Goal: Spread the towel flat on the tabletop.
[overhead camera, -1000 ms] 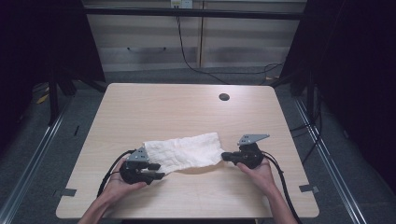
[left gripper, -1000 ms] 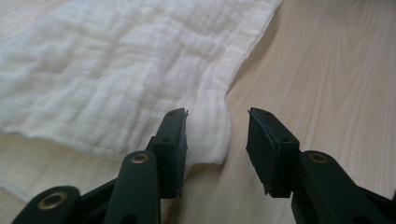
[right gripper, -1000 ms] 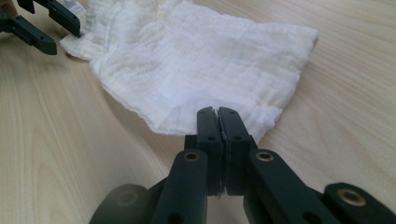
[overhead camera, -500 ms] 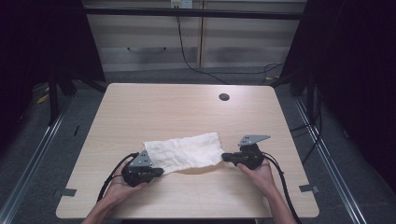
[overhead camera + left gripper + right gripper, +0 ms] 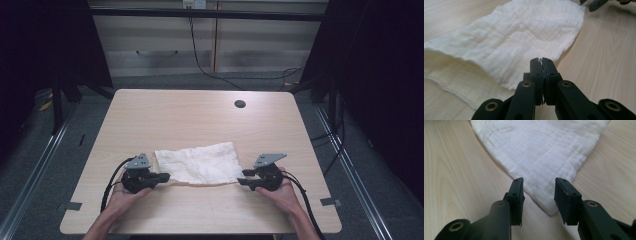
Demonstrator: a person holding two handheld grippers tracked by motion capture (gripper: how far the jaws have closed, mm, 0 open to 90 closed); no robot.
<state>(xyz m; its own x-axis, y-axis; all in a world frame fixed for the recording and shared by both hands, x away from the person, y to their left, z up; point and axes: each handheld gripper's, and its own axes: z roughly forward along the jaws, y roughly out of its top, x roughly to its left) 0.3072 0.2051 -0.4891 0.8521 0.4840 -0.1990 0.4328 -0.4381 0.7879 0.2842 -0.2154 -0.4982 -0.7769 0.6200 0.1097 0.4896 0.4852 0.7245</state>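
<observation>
Cloth: a white, crumpled cloth [image 5: 199, 163] lay folded in two layers on the near half of the table [image 5: 190, 115], between the two grippers, its left near edge beside the left fingertips and its right near corner between the right fingers.

Left gripper: the left gripper [image 5: 541, 60] had its fingers pressed together just off the cloth's near edge; at most a thread of fabric showed between the tips, so I cannot tell whether it gripped anything. Half a second before, it was already closed; a second before, its jaws stood apart.

Right gripper: the right gripper [image 5: 538, 185] had just opened its jaws, and the cloth corner lay flat on the wood between the fingers [image 5: 517, 192], untouched by either pad.

Change: the cloth's right corner was let go.

Meaning: judged from this, the fold looked laid down on the right side, with the left side unsettled.

Beyond: a dark round hole [image 5: 240, 104] sat far past both fingertips.
</observation>
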